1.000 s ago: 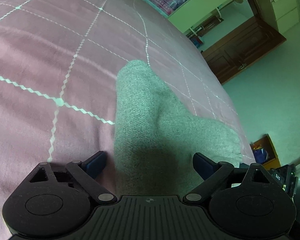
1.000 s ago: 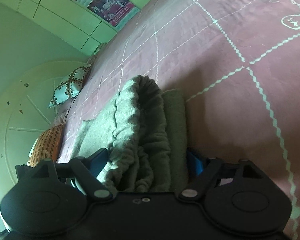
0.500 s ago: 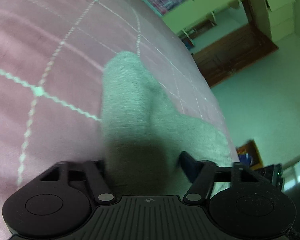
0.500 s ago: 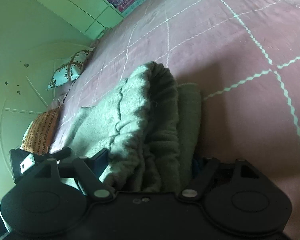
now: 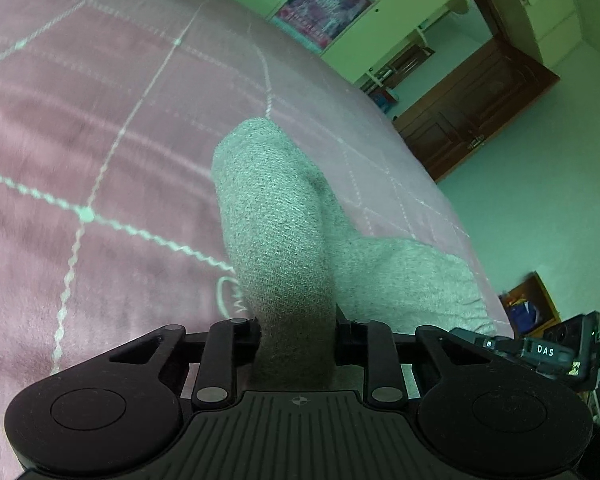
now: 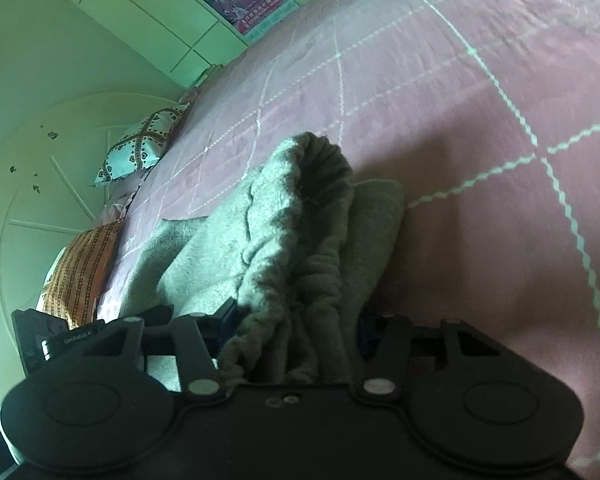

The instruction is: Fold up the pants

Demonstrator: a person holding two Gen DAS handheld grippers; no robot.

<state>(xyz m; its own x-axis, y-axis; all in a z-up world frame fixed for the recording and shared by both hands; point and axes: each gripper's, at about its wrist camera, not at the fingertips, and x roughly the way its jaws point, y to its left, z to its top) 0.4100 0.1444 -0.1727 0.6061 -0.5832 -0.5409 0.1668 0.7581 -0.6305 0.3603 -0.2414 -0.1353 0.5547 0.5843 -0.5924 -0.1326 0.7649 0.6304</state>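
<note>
Presently, the left gripper (image 5: 296, 334) is clamped on a narrow raised fold of the grey pants (image 5: 276, 240), both fingers pressed tight against the cloth on either side. From that grip the fold runs forward as a rounded ridge to a blunt end on the pink bedspread (image 5: 80, 128), and a flatter part of the garment spreads to the right, reaching almost to the bed's edge (image 5: 472, 252). Left of the ridge the bedspread lies open, marked with pale zigzag grid lines. Beyond the right edge the floor drops away, with a brown wooden cabinet (image 5: 476, 108) against the far wall and a small box of items (image 5: 528, 304) on the floor. The right gripper (image 6: 296, 320) is likewise closed on a thick bunch of the pants (image 6: 300, 220), the gathered waistband and several layers stacked between its fingers. The bunch rises ahead to a puckered end, with a flatter fold just beside it on the right and more cloth trailing left toward the bed's edge. To the right, bedspread (image 6: 480, 140) stretches wide and unobstructed. At the far left edge lie a white patterned pillow (image 6: 140, 148) and an orange striped pillow (image 6: 80, 268), well apart from the pants.
</note>
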